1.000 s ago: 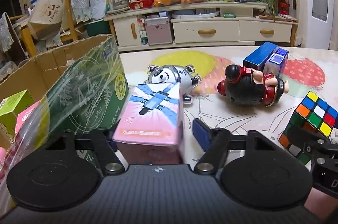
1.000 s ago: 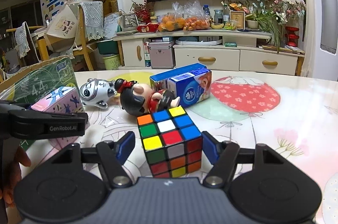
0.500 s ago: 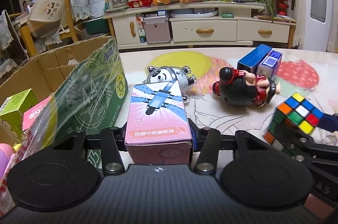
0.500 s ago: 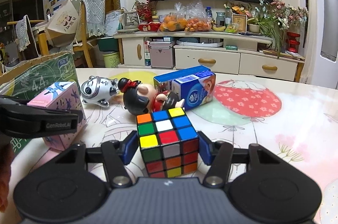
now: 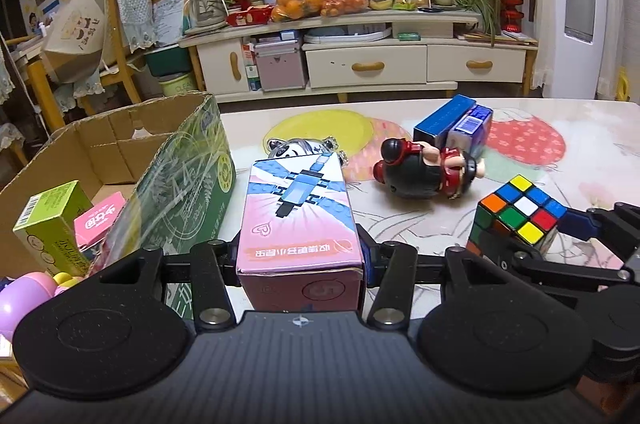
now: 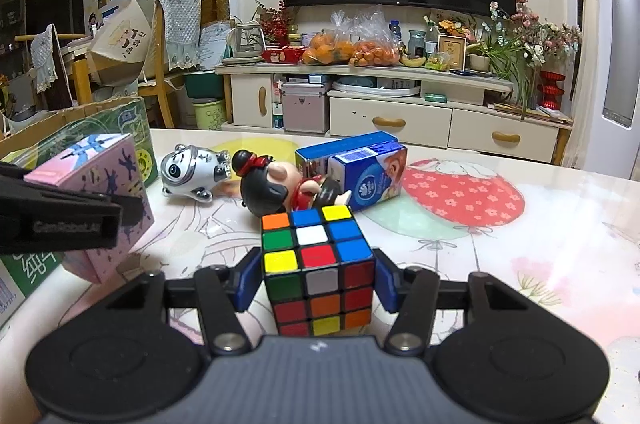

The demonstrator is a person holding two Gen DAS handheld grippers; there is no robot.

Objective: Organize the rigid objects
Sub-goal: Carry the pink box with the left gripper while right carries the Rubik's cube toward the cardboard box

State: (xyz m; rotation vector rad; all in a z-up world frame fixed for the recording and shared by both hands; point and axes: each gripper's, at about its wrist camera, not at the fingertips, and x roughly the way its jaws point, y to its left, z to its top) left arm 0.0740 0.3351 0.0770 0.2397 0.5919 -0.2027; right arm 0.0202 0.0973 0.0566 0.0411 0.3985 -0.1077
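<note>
Left fingers (image 5: 300,256): closed flat on both sides of the pink carton (image 5: 298,220), which I hold just right of the cardboard box (image 5: 120,144); its underside seems clear of the counter (image 5: 540,128), though I can't be sure.
Right fingers (image 6: 316,280): pressed on the left and right faces of the puzzle cube (image 6: 318,264), well right of the cardboard box; whether it sits on the counter or hangs above it I can't tell.
Carton risk: I grip it low on smooth printed walls, so it may tip forward or slide out as I swing it toward the box; squeezing harder would dent the card.
Box wall risk: the green wrapped wall stands close to the carton's left, and a carry that is too low would knock the carton against the rim or push the box away.
Inside the box: a green carton (image 5: 52,220) and a pink pack (image 5: 100,220) already fill the near corner, so a careless drop would land crooked on top of them.
Cube risk: its layers can twist under my pads, and a twist would loosen my hold and let it fall.
Crossing risk: my two grippers are near each other, right of the box; moving both at once toward the box could clash them.
Bystanders: the silver panda toy (image 6: 192,172), the black-haired doll (image 6: 280,184) and the blue carton (image 6: 356,168) lie beyond the cube, farther from the box, and a wide sweep could roll them.
</note>
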